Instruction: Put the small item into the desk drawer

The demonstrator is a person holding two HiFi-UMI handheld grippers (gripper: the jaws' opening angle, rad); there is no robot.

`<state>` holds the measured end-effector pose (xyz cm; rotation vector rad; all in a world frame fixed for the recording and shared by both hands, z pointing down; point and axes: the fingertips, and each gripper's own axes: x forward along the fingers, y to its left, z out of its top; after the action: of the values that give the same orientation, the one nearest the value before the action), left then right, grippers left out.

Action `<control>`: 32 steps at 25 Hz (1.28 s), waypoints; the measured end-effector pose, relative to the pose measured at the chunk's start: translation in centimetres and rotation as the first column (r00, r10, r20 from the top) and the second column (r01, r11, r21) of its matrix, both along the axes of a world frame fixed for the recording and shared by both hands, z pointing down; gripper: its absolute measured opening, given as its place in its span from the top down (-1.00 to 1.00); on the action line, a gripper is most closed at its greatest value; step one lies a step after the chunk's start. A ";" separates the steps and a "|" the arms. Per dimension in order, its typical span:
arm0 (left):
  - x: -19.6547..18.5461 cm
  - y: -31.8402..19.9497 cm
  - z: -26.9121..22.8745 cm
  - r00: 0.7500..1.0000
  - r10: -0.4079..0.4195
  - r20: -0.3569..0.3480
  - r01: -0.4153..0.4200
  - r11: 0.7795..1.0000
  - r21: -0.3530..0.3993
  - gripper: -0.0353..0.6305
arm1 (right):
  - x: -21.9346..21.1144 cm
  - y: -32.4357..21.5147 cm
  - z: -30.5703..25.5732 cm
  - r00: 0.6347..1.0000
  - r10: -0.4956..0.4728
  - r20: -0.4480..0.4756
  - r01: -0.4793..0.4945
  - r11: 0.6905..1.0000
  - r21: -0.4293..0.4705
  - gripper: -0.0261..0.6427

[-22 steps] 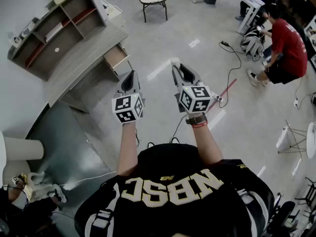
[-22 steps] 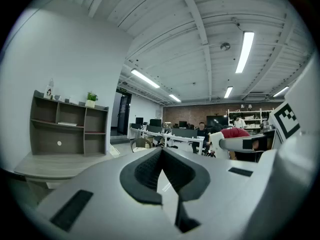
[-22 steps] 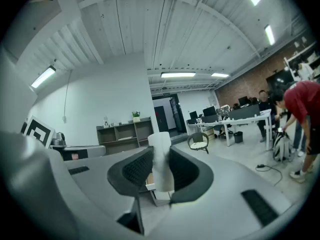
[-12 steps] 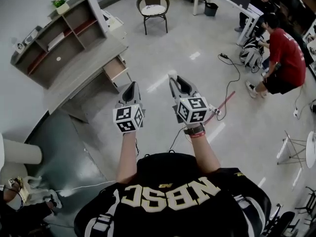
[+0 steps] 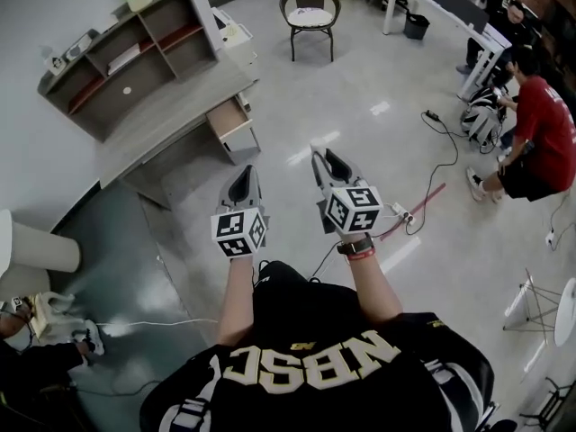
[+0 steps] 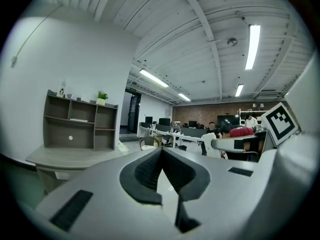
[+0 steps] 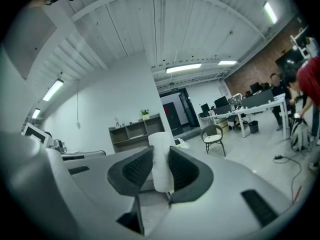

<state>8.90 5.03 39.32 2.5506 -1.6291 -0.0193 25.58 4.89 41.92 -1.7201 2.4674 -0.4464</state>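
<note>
**A:** Ahead of the desk [image 5: 171,106], well apart from it, where's the item?

**B:** In the right gripper [image 7: 160,169]. Its pads are pressed on the item [image 7: 159,144], a small white roll standing upright between them, with its top poking above the jaw tips. In the head view it shows as a pale spot [image 5: 317,143] at the nose of the right gripper [image 5: 320,157].

**A:** And the left gripper?

**B:** The left gripper [image 6: 161,156] has its jaws together with nothing between them. It's held level beside the other one.

**A:** Which way is the drawer from the item?

**B:** Ahead and off to the left. The drawer [image 5: 228,117] hangs under the desk's end nearest the chair [image 5: 310,16] and looks pulled out, with its pale wood showing. The left gripper [image 5: 244,173] is on the desk side, so it's a bit nearer, but the right one carries the load.

**A:** Is there room to get there?

**B:** The floor [image 5: 297,106] between the grippers and the desk looks bare. I'd say the approach runs forward and leftward. The edges to watch are the desk's front lip above the drawer and the drawer's own front wall. The item likely has to go in over that wall.
</note>
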 end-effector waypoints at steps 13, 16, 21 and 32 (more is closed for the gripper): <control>-10.4 -9.6 -0.3 0.988 -0.147 -0.053 0.147 0.989 -0.007 0.85 | -11.6 -10.6 -0.8 0.982 -0.185 -0.041 0.185 0.983 0.002 0.60; -12.5 -12.6 -1.1 0.988 -0.143 -0.057 0.144 0.990 0.010 0.85 | -13.8 -13.5 -1.4 0.981 -0.186 -0.047 0.187 0.982 0.013 0.60; -14.8 -16.9 -1.2 0.988 -0.130 -0.077 0.131 0.991 0.004 0.85 | -17.1 -17.6 -1.5 0.979 -0.197 -0.056 0.198 0.980 0.004 0.60; -21.8 -24.9 -0.1 0.988 -0.125 -0.093 0.125 0.992 -0.008 0.85 | -26.0 -26.3 -1.4 0.970 -0.235 -0.057 0.236 0.971 0.024 0.60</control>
<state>-12.90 -19.87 39.19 2.4024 -1.7495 -0.1452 -0.44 -21.44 40.57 -1.4515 2.7148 -0.3846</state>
